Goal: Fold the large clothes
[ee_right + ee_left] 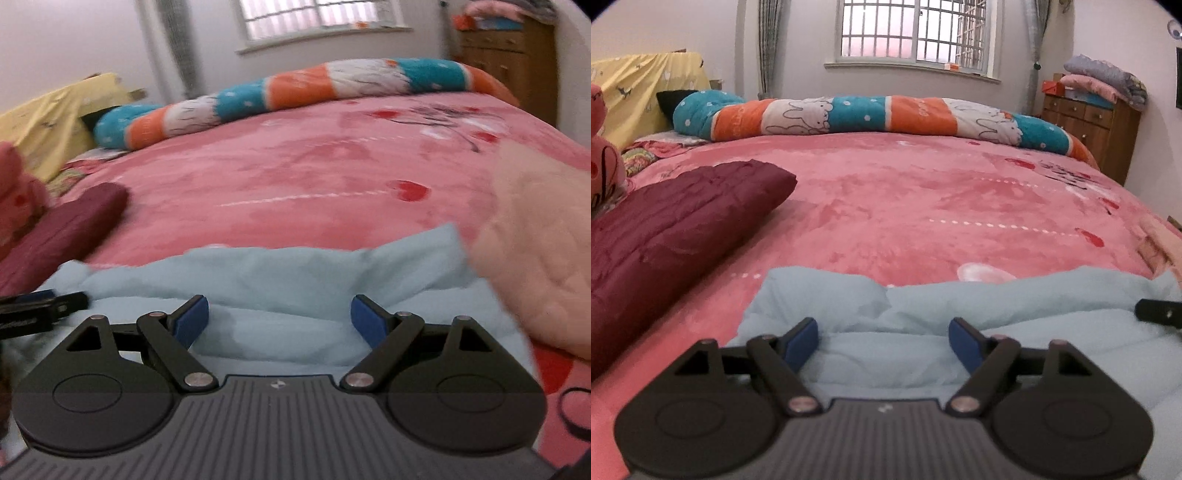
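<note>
A light blue padded garment (923, 295) (277, 273) lies bunched on the pink bed cover (905, 199) at the near edge. My left gripper (882, 332) hangs open just over its left part, blue pads wide apart, fabric below and between them but not pinched. My right gripper (277, 312) is open the same way over the garment's right part, nothing pressed between its pads. In the left wrist view the right gripper's tip (1160, 312) shows at the far right. In the right wrist view the left gripper's tip (44, 306) shows at the far left.
A folded maroon garment (676, 229) (74, 218) lies to the left. A pale pink fluffy item (535, 240) lies to the right. A rolled quilt (871, 114) runs along the bed's far side. A wooden dresser (1093, 125) stands at the back right.
</note>
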Available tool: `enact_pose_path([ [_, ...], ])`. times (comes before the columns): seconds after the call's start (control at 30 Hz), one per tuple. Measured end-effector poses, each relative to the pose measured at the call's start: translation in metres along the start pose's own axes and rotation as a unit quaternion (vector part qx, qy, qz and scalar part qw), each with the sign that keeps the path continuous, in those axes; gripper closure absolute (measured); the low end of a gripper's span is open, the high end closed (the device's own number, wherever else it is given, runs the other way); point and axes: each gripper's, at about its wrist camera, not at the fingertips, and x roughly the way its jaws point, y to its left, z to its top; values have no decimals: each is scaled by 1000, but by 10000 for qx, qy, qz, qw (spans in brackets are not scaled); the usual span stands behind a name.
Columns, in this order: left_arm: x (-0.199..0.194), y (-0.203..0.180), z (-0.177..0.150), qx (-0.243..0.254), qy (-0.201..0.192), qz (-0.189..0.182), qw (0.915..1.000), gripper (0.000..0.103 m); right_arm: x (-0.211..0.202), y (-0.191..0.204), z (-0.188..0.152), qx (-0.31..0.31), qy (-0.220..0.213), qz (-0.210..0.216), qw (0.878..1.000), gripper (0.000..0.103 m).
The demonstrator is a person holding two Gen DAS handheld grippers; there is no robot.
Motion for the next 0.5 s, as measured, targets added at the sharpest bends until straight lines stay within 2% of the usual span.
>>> enact_pose_path([
  [0.1,8,-4,-1,111,-7,76,9999,22,8,-22,2,157,31,-248,9996,0],
  [0.23,18,-2,-7,130,7,93,9999,17,26,-43,3,402,54,-290,9988,0],
  [0.33,23,1,-16,17,-20,85,10000,15,42,-35,1,438,52,-279,9986,0],
  [0.5,32,6,-23,-175,-47,31,9998,11,41,-23,-4,233,26,-353,9991,0],
])
